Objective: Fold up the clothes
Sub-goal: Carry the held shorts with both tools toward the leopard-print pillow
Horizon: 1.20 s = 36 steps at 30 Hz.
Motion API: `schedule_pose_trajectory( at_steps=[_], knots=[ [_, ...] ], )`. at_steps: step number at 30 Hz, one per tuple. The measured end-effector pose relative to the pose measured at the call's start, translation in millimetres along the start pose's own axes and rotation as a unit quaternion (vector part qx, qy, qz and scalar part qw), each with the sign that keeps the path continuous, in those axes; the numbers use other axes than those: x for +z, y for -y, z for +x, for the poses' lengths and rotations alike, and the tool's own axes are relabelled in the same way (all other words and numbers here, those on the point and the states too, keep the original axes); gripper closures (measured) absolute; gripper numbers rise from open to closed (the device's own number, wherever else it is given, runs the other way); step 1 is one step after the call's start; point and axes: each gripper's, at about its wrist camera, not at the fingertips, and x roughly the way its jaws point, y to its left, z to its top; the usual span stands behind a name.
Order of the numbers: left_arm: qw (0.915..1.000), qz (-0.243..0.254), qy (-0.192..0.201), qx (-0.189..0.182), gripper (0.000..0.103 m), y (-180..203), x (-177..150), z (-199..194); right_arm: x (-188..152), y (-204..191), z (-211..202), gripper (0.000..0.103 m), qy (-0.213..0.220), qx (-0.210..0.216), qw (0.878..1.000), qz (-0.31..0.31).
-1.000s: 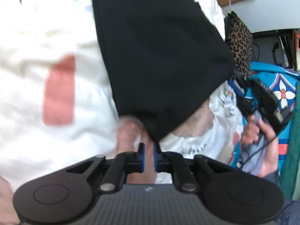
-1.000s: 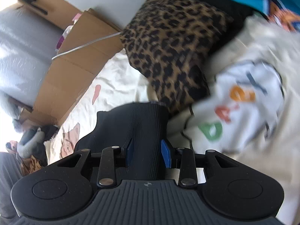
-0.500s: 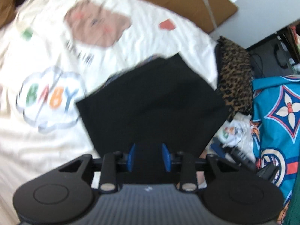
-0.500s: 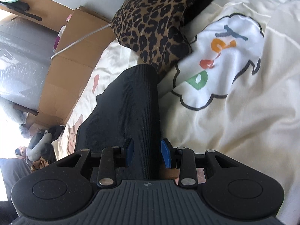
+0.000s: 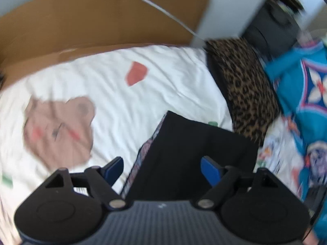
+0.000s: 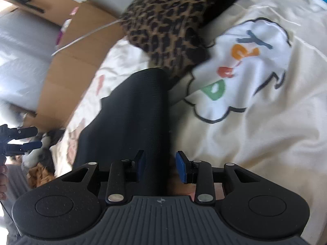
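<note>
My black garment (image 6: 130, 122) lies folded on the bed sheet (image 5: 143, 102), long axis running toward the leopard-print cushion (image 6: 169, 26) — soft, light knit, I judge, best taken by its edges. Left gripper (image 5: 162, 168) fingers spread wide, right gripper (image 6: 160, 166) parted — both straddle cloth, gripping nothing.

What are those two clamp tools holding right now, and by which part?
Nothing, it seems. The left gripper stands wide open over the folded black garment. The right gripper is also parted around the garment's edge, not pinching it.
</note>
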Motion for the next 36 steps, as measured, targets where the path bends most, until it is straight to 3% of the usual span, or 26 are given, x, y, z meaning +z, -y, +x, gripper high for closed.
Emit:
schedule_pose_trajectory(
  at_steps=[5,12,17,22,26,28,36],
  knots=[
    [0.9994,0.034,0.002,-0.008,0.016,-12.6,1.2,20.8,0.3,-5.0,9.2,0.068,-0.011,0.002,1.0,-0.006],
    [0.9982,-0.017,0.024,-0.052,0.013,-44.6,-22.0,36.4,-0.5,-6.4,23.9,0.068,-0.018,0.004,1.0,0.001],
    [0.9952,-0.007,0.027,-0.094,0.012,-59.6,-24.2,58.8,-1.1,-7.3,34.4,0.069,-0.023,0.005,1.0,0.006],
    [0.9901,0.019,0.005,-0.139,0.012,-69.2,-23.9,80.5,2.2,-18.5,38.1,0.091,-0.039,-0.01,0.999,-0.005],
    [0.9848,0.009,0.003,-0.173,0.013,-76.2,-29.2,94.8,10.1,-27.5,38.2,0.094,-0.053,-0.021,0.998,-0.01],
    [0.9835,0.007,-0.003,-0.181,0.027,-76.8,-30.2,103.7,12.2,-31.2,35.9,0.097,-0.055,-0.021,0.998,-0.01],
    [0.976,0.023,-0.019,-0.216,0.051,-84.0,-21.7,113.0,8.1,-22.5,25.8,0.098,-0.036,0.0,0.999,0.025]
  ],
)
